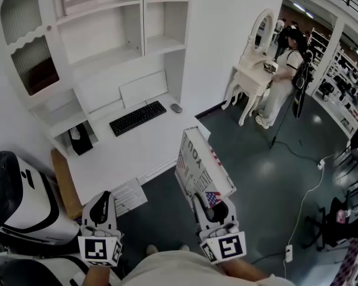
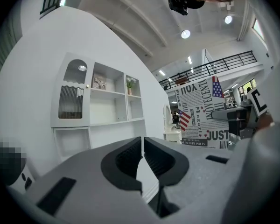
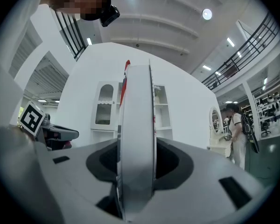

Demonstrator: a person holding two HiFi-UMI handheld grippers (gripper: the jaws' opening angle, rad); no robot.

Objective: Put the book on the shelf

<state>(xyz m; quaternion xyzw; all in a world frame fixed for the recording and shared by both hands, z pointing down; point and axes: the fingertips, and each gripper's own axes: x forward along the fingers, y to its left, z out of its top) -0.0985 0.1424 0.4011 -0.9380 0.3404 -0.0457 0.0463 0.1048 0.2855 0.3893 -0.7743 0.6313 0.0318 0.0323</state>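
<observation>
Two grippers | right gripper (image 1: 207, 206) fingers grasp book (image 1: 200, 165) by near edge | left gripper (image 1: 101, 206) fingers closed, empty | shelf (image 1: 116, 55) at 11 o'clock beyond worktop (image 1: 116, 154) | open floor (image 1: 268, 177) at 3 o'clock

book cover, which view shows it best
The left gripper view: the book faces it almost flat, print legible. The head view shows the book tilted, held by the right gripper. The right gripper view shows only its edge between the jaws.
</observation>
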